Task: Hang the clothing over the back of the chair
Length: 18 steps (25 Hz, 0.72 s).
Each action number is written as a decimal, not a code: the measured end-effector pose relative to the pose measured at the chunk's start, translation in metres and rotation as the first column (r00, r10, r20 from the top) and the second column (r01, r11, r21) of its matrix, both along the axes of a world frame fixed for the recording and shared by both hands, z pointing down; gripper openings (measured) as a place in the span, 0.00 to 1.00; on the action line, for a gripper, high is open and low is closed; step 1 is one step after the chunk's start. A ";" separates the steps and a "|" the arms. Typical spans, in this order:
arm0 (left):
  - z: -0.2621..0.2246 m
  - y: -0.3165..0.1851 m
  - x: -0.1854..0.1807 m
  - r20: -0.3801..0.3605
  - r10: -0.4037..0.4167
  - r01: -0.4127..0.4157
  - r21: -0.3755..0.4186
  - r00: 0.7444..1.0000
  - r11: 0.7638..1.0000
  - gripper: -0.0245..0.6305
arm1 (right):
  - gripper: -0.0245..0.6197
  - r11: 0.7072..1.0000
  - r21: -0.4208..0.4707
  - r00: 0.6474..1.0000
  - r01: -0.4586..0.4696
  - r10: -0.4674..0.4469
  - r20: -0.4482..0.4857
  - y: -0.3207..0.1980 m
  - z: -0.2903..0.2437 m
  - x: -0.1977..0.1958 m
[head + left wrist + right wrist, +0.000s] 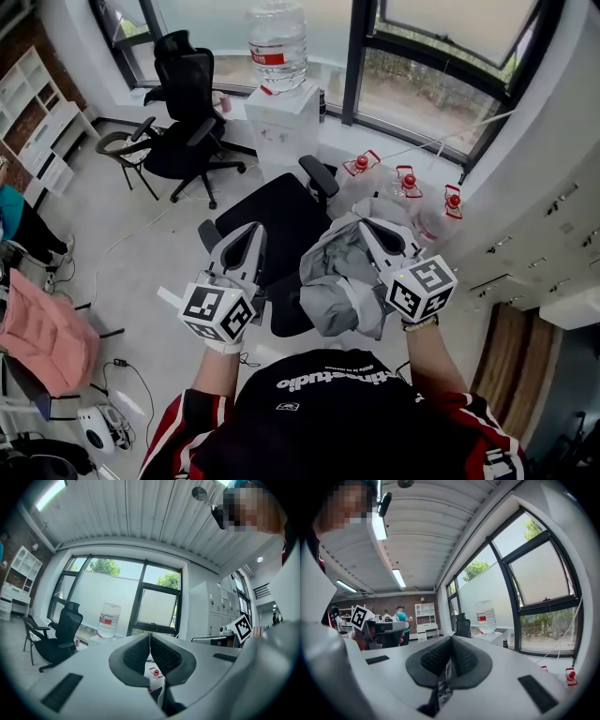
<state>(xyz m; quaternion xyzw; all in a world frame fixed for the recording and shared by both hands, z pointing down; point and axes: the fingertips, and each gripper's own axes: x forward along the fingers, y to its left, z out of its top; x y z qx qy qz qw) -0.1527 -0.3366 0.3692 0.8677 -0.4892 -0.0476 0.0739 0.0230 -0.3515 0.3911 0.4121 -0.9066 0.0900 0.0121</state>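
Black chair [272,230]: it is seen from above, directly under and just ahead of both grippers. Which dark edge is the top of the back cannot be made out for certain from this angle. A seat of this kind is judged likely to swivel or roll if cloth is pushed against it, and the drape would then be misplaced.

Grey clothing [337,272]: it is held bunched in the air over the chair's right side and is not yet laid over the back. If it is released as a bundle, uneven weight is expected on the two sides, and it could slide off to the floor.

Right gripper [375,230]: the jaws are pinched on a thin fold of the grey fabric, as is shown in its own view [451,641]. So small a bite could be pulled free if the cloth catches on an armrest.

Left gripper [249,232]: the jaws are pressed together on nothing [149,637], and it is held beside the clothing without touching it. With one grip only, the garment cannot be spread.

Water bottles [405,183]: they are stood on the floor near the chair, where a dropped garment could land among them.
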 end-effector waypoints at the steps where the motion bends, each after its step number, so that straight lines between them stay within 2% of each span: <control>1: 0.001 0.001 0.001 0.002 0.000 0.000 -0.001 1.000 1.000 0.07 | 0.06 1.000 -0.002 1.000 -0.005 0.005 0.002 0.000 0.001 0.002; 9: -0.001 0.007 0.004 0.001 -0.002 0.002 -0.002 1.000 1.000 0.07 | 0.08 0.999 0.032 1.000 -0.020 0.019 0.016 0.006 -0.009 0.007; 13: 0.001 0.011 0.006 -0.001 -0.005 0.005 -0.010 1.000 1.000 0.07 | 0.18 0.998 0.061 0.999 -0.014 0.011 0.044 0.010 -0.017 0.008; 15: 0.002 0.014 0.006 -0.002 -0.007 0.007 -0.008 1.000 1.000 0.07 | 0.27 0.997 0.075 0.999 -0.013 0.009 0.045 0.012 -0.020 0.008; 18: 0.001 0.017 0.004 0.000 -0.016 0.016 -0.002 1.000 1.000 0.07 | 0.32 0.996 0.086 0.999 -0.004 0.000 0.039 0.016 -0.020 0.007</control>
